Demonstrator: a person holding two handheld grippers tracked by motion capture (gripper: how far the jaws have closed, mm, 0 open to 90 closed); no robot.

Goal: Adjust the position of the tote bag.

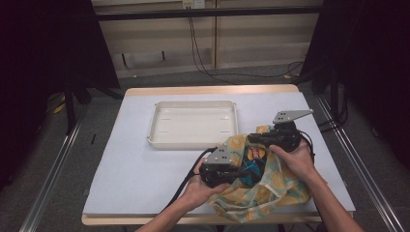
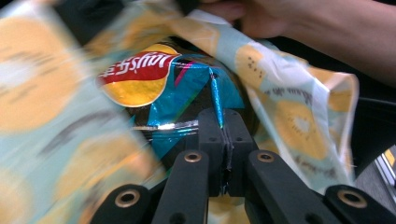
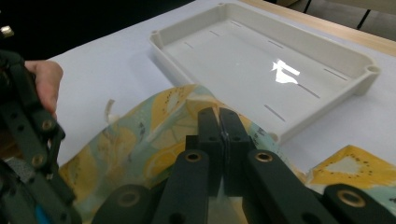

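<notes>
Where two claws meet: one patterned bag (image 1: 261, 186); apparently one crisp packet (image 2: 163, 88); one tray (image 1: 193, 142).

High view looks forward and down on the table (image 1: 145, 159); both gripper views sit close over the fabric bag (image 1: 270, 188)
</notes>
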